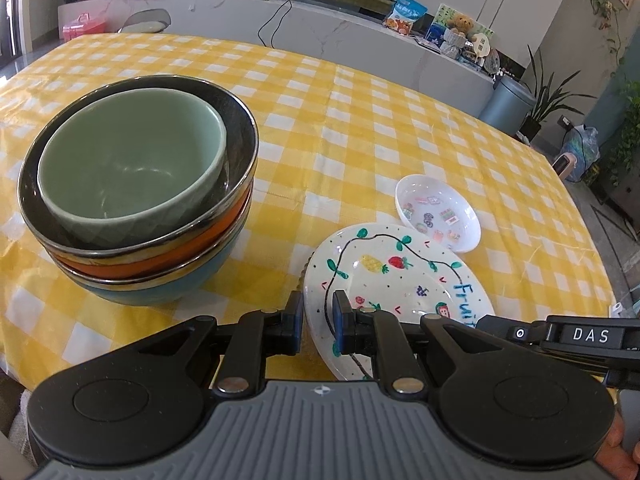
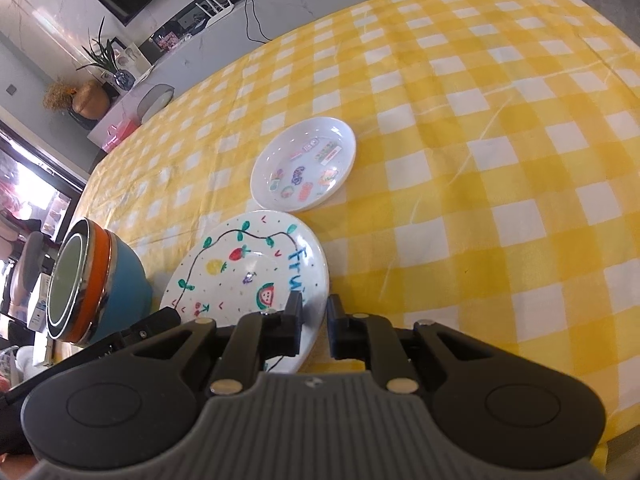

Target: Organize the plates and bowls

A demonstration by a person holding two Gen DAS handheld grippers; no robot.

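A white plate painted with fruit and the word "Fruit" (image 1: pixel 394 276) lies on the yellow checked tablecloth (image 1: pixel 360 120). My left gripper (image 1: pixel 317 322) straddles its left rim, one finger on each side, jaws narrowly apart. My right gripper (image 2: pixel 314 326) straddles the plate's (image 2: pixel 248 272) right rim the same way. A small white dish with stickers (image 1: pixel 438 212) sits just behind the plate; it also shows in the right wrist view (image 2: pixel 304 164). A stack of bowls, green (image 1: pixel 132 164) on top, then black, orange and blue, stands at the left (image 2: pixel 92 280).
The tablecloth (image 2: pixel 480 160) stretches far and right of the dishes. A grey cabinet with a router, snacks and toys (image 1: pixel 260 12) runs behind the table. A bin (image 1: pixel 506 106) and plants stand at the far right.
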